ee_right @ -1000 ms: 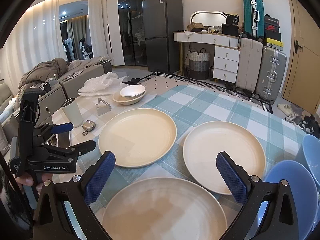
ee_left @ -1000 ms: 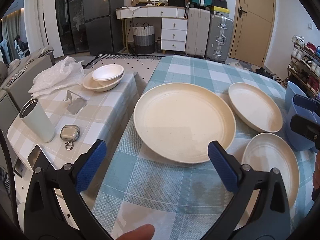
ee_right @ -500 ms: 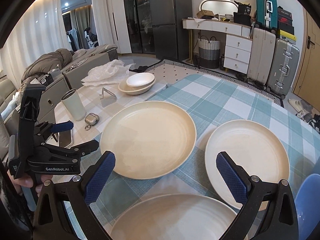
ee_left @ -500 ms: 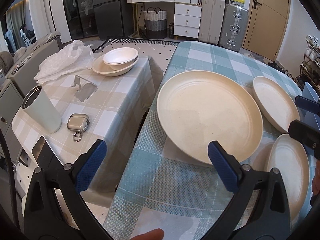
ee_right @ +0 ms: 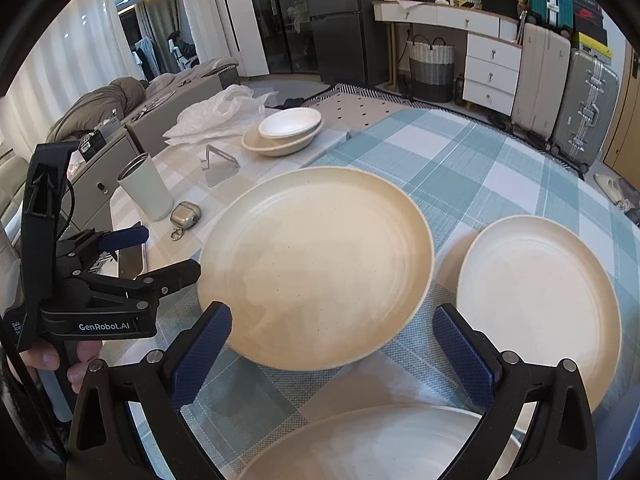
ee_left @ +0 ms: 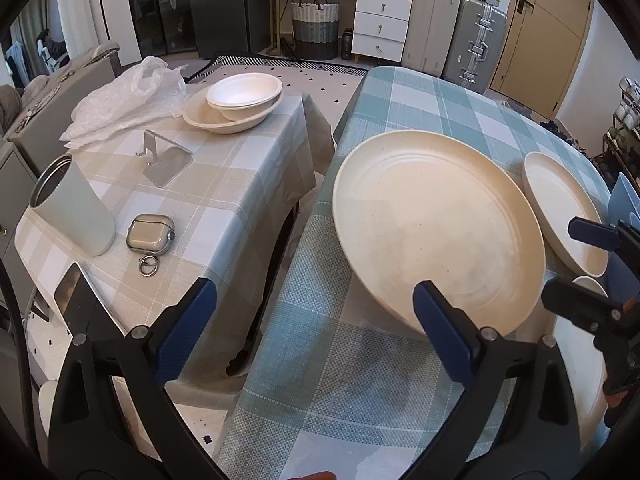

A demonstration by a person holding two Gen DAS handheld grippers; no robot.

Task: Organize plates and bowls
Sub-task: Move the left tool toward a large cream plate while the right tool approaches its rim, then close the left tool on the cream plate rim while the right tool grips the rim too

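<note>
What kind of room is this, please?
Probably the living and dining area of a home: a table with a checked cloth holds cream plates, a refrigerator stands behind, and suitcases line the wall.

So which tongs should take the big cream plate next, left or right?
Probably the left tongs: open, with the right pad already at the big cream plate's near rim. The right tongs, also open, frame its near edge but hover over another plate.
</note>
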